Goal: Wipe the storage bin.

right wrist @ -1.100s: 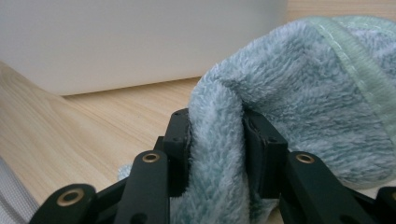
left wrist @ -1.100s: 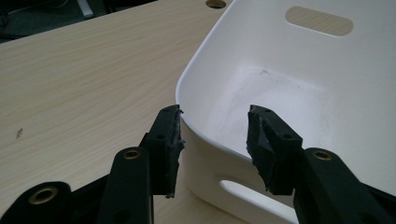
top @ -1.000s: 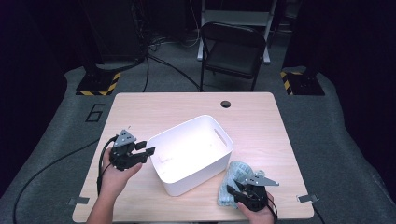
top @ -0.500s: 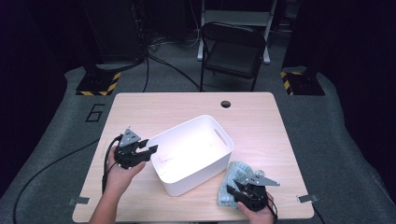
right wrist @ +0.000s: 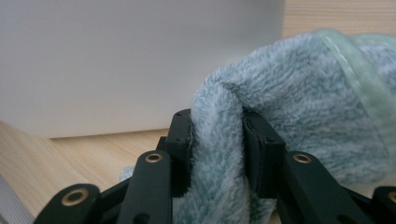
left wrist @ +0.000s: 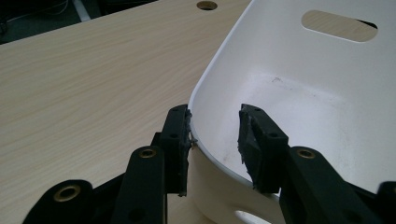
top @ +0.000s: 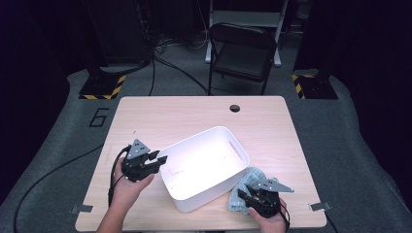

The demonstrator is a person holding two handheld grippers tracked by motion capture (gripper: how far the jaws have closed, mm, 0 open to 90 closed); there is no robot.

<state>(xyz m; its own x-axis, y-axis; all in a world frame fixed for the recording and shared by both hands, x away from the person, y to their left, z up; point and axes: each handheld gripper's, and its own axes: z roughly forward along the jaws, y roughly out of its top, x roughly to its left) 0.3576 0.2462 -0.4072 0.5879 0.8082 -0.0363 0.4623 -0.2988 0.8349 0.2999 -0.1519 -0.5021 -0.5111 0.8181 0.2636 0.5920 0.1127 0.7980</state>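
**Towel pinched at the bin's near corner, bin rim between the other jaws**

Towel (right wrist: 299,154) is the thing to watch: a fold of the pale blue-green pile is pinched between the jaws of the right gripper (top: 256,196), which are closed narrow on it. The rest of the cloth bunches just past and to the outer side of those jaws, resting on the table (top: 194,114) and touching the outer wall of the white bin (top: 204,167). From this gripper the bin's open mouth lies ahead and up over that wall, so my guess is that any move of the cloth into the bin calls for a lift first, then a carry forward over the rim.

The left gripper (left wrist: 215,140) straddles the bin's rim at the opposite end, one jaw outside the wall and touching it, the other inside with a gap left. It is partly open, not yet clamped. The bin's long axis runs diagonally between the two grippers, and inside it looks empty.
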